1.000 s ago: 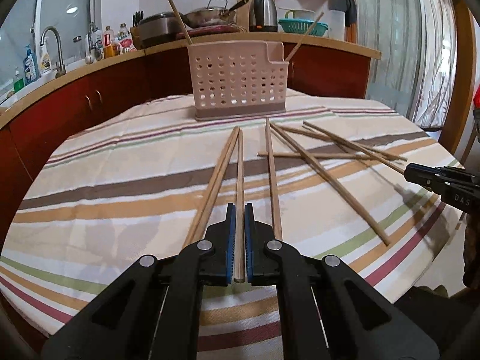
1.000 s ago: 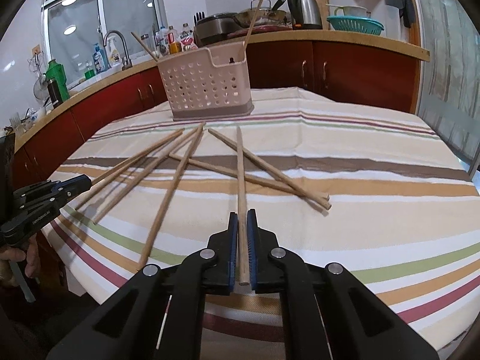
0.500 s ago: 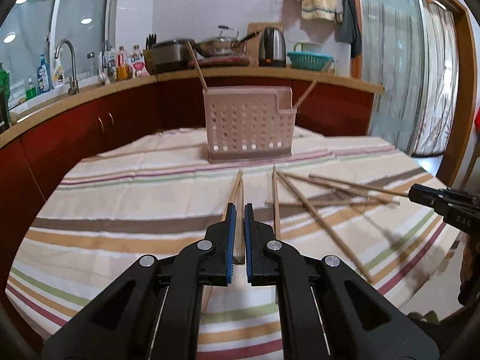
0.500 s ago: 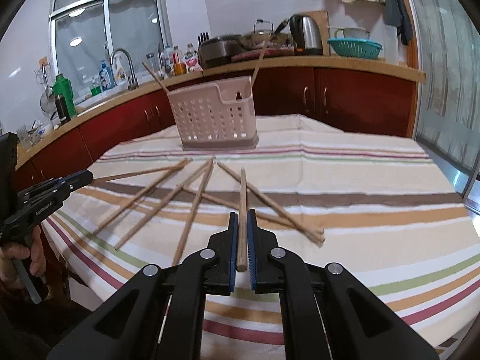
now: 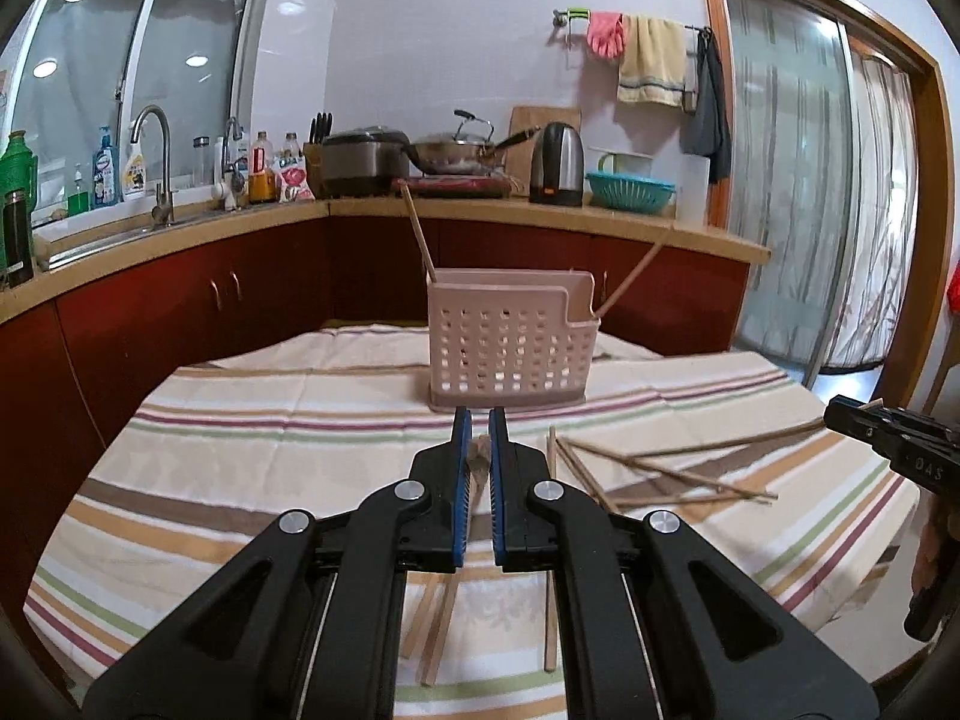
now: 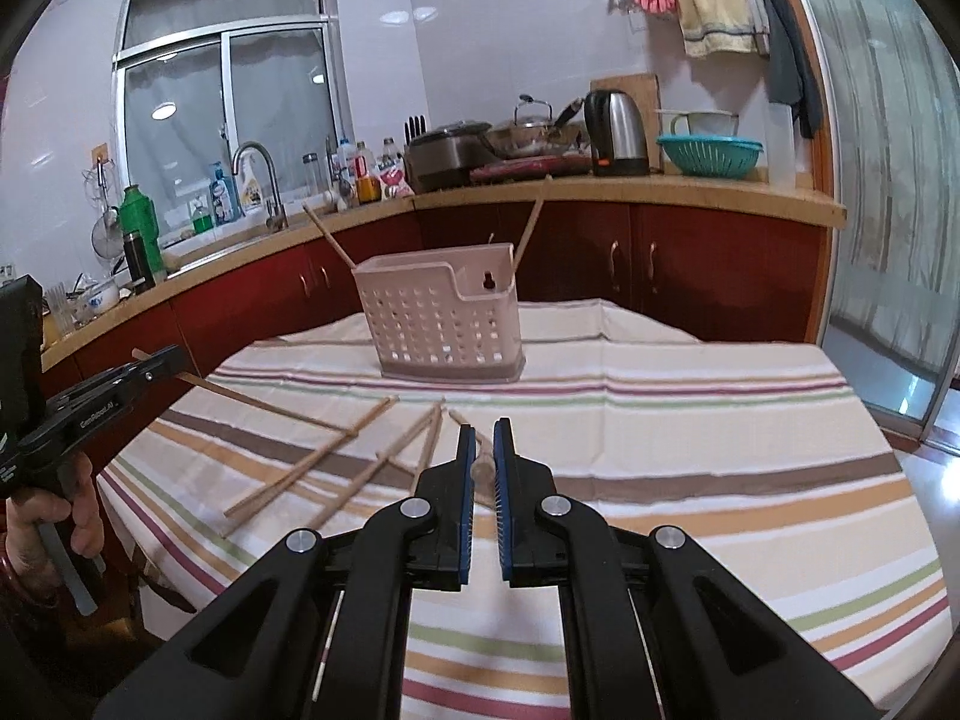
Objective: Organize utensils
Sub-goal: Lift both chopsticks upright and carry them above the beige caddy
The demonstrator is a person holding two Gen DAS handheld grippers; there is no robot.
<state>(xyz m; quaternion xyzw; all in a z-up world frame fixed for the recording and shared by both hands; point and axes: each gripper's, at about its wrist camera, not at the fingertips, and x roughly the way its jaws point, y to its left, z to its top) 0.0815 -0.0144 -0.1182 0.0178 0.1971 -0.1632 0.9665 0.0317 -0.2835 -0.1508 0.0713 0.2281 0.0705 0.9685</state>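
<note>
Two chopsticks, one clamped in the left tongs (image 5: 478, 441) and one in the right tongs (image 6: 485, 450), have lifted off the counter (image 6: 690, 420), ready for the pink utensil basket (image 5: 507, 339).

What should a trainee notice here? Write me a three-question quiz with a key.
1. True or false: the left gripper is empty.
2. What stands in the pink basket? A spoons; B chopsticks; C nothing.
3. Fill in: the loose chopsticks lie on the striped ___.

Key: 1 false, it is shut on a held chopstick; 2 B; 3 tablecloth.
</note>
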